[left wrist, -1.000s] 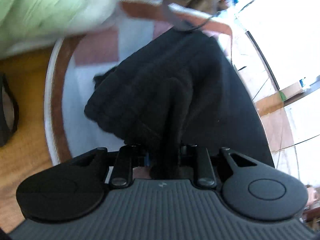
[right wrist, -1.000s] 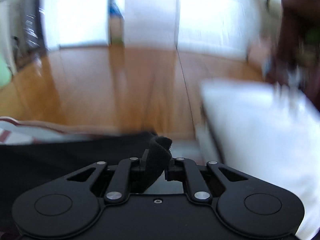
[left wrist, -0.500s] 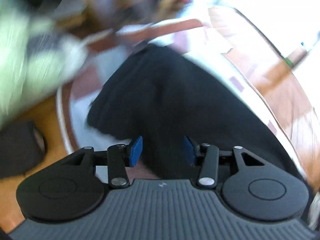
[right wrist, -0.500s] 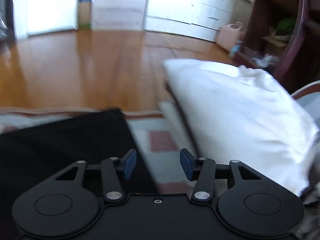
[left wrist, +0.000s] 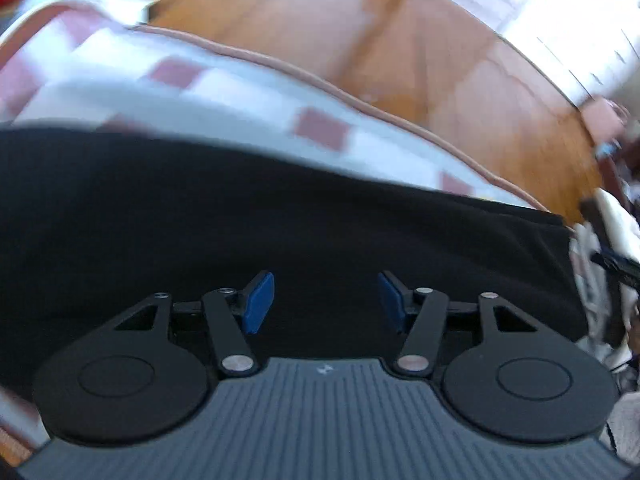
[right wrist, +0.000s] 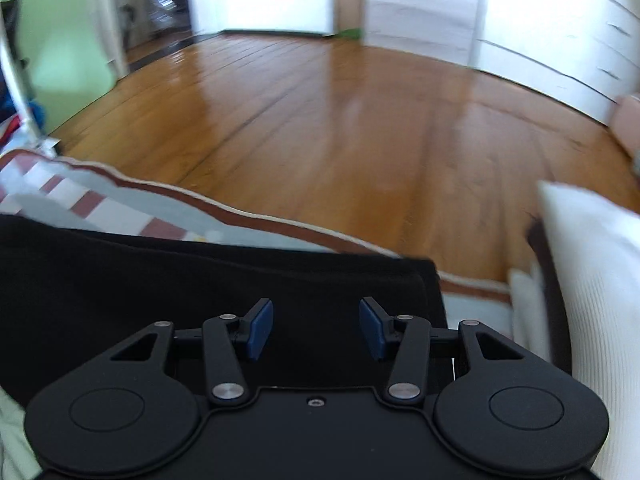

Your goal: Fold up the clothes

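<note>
A black garment (left wrist: 248, 220) lies spread flat on a bed cover with red and white squares (left wrist: 224, 84). In the left wrist view my left gripper (left wrist: 326, 300) hovers over the dark cloth; its jaws are opening and nothing sits between the blue pads (left wrist: 260, 300). The same black garment (right wrist: 200, 280) fills the lower part of the right wrist view, its folded right corner near the bed edge. My right gripper (right wrist: 316, 330) stands open above it, with only air between its blue pads (right wrist: 260, 330).
A white pillow (right wrist: 592, 280) lies right of the garment. Beyond the bed cover's brown piped edge (right wrist: 256, 220) the wooden floor (right wrist: 340, 120) stretches to white drawers (right wrist: 560, 32) and a doorway. Crumpled light cloth (left wrist: 612, 272) lies at the right of the left wrist view.
Both grippers were shut on black cloth a second ago and have let go. The left one swung across and upward over the garment, which now lies flat; the right one shifted sideways slightly.
</note>
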`<control>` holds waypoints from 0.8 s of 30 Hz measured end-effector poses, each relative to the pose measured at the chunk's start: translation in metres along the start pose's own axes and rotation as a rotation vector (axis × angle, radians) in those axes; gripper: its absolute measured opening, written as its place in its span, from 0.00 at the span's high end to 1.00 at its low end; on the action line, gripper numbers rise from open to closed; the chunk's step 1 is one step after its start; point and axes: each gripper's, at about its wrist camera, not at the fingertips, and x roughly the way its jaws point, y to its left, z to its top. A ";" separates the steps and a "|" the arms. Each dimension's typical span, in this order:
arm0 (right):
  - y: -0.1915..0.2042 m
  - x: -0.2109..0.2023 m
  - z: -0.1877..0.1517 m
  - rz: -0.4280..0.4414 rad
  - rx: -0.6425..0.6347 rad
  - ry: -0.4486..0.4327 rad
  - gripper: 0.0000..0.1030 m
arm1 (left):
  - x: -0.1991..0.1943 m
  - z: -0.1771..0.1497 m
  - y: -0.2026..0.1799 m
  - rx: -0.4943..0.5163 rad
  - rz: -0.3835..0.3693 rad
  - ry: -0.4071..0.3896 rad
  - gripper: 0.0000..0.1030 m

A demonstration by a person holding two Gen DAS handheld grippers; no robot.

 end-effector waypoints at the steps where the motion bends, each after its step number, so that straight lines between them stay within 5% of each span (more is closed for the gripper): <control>1: -0.001 0.006 0.004 0.003 -0.026 0.016 0.47 | 0.003 0.003 -0.017 0.052 -0.013 -0.004 0.43; 8: -0.007 0.045 -0.023 -0.183 0.112 -0.006 0.47 | 0.063 -0.008 -0.096 0.282 0.083 0.039 0.41; 16: -0.035 0.055 -0.038 -0.117 0.199 0.003 0.47 | 0.118 -0.032 -0.126 0.248 0.129 0.054 0.40; 20: -0.018 0.076 -0.042 -0.213 0.048 0.033 0.47 | 0.131 -0.051 -0.139 0.305 0.211 0.079 0.34; 24: -0.017 0.086 -0.040 -0.213 0.008 0.027 0.45 | 0.129 -0.063 -0.136 0.311 0.221 0.064 0.30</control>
